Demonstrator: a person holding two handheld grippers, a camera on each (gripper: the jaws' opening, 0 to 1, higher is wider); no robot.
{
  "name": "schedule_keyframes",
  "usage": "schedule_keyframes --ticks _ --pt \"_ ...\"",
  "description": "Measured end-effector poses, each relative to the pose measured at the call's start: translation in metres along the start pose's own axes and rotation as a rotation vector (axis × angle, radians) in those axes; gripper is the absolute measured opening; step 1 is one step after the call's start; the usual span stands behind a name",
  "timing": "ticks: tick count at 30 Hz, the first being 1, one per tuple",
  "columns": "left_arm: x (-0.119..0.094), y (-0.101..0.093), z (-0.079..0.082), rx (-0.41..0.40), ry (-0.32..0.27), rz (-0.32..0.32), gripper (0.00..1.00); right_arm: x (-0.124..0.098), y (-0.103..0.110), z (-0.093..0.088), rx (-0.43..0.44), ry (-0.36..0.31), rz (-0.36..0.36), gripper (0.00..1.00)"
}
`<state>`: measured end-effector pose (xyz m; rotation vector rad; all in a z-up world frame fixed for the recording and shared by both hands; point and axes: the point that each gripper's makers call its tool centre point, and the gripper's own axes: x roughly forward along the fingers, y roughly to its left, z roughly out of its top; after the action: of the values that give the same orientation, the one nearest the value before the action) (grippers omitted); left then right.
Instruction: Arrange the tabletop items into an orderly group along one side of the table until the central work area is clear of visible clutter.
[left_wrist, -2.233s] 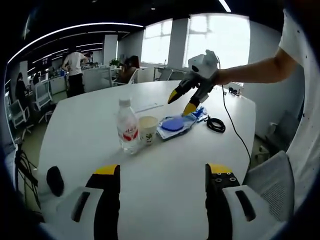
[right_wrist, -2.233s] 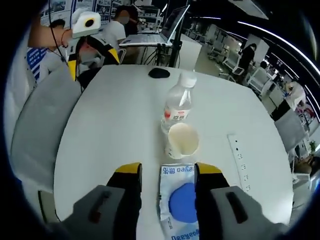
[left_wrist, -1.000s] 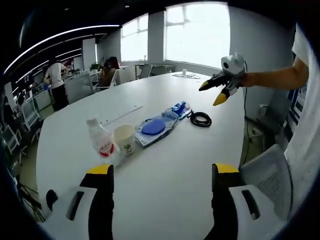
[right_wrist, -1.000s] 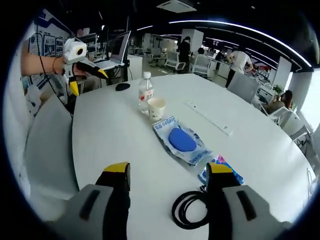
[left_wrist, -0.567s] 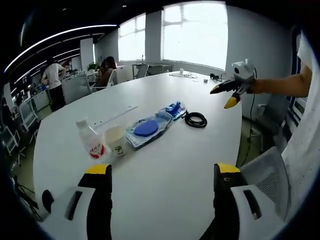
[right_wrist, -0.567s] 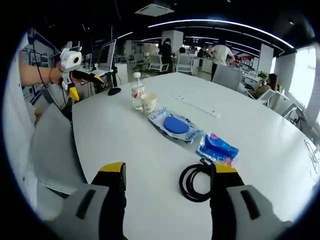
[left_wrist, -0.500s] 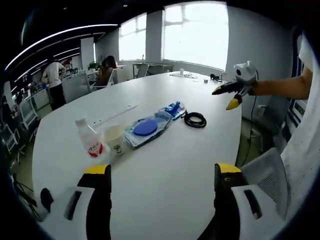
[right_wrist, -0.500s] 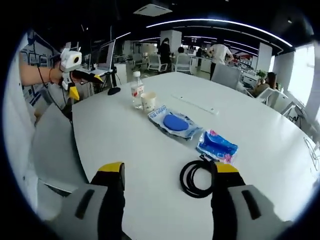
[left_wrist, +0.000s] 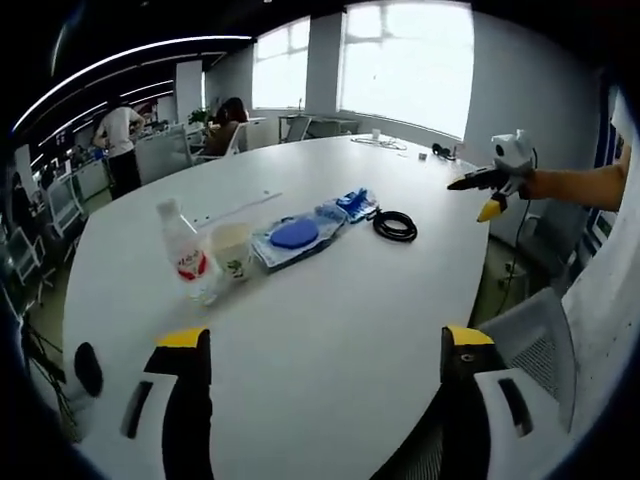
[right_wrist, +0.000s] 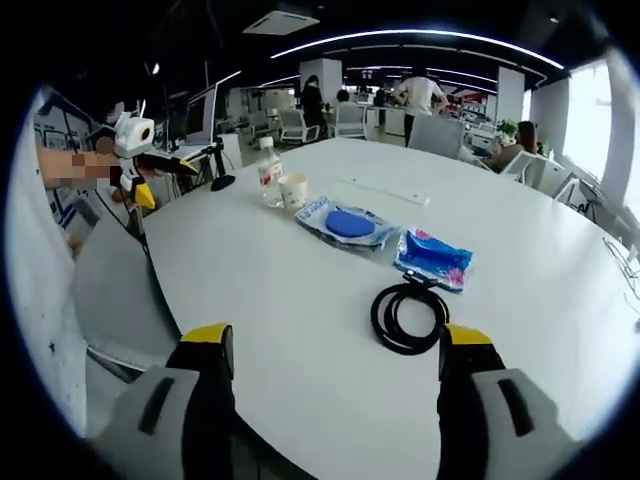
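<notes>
My left gripper (left_wrist: 318, 345) hangs over the near edge of the white table (left_wrist: 330, 300), jaws wide apart and holding nothing. My right gripper (right_wrist: 335, 345) is likewise spread and bare at its own edge. 5 items lie in a row across the table: bottle (left_wrist: 183, 252) touching cup (left_wrist: 230, 250), then the pouch (left_wrist: 290, 238), the blue packet (left_wrist: 352, 205) and the black cable coil (left_wrist: 395, 226), nearest my right gripper.
</notes>
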<state>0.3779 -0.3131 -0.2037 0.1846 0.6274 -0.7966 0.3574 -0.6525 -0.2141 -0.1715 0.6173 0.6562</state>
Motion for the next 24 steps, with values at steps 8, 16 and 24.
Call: schedule_keyframes --ticks 8,16,24 --pt "-0.005 -0.001 -0.014 -0.027 0.017 0.008 0.97 0.001 0.001 -0.013 0.016 0.023 -0.002 0.83" --pt "-0.003 -0.001 -0.012 -0.034 0.006 0.007 0.97 0.0 0.003 -0.012 0.012 0.028 -0.003 0.82" --pt "-0.004 -0.001 -0.009 -0.027 0.0 0.007 0.96 -0.002 0.004 -0.009 0.005 0.025 -0.005 0.82"
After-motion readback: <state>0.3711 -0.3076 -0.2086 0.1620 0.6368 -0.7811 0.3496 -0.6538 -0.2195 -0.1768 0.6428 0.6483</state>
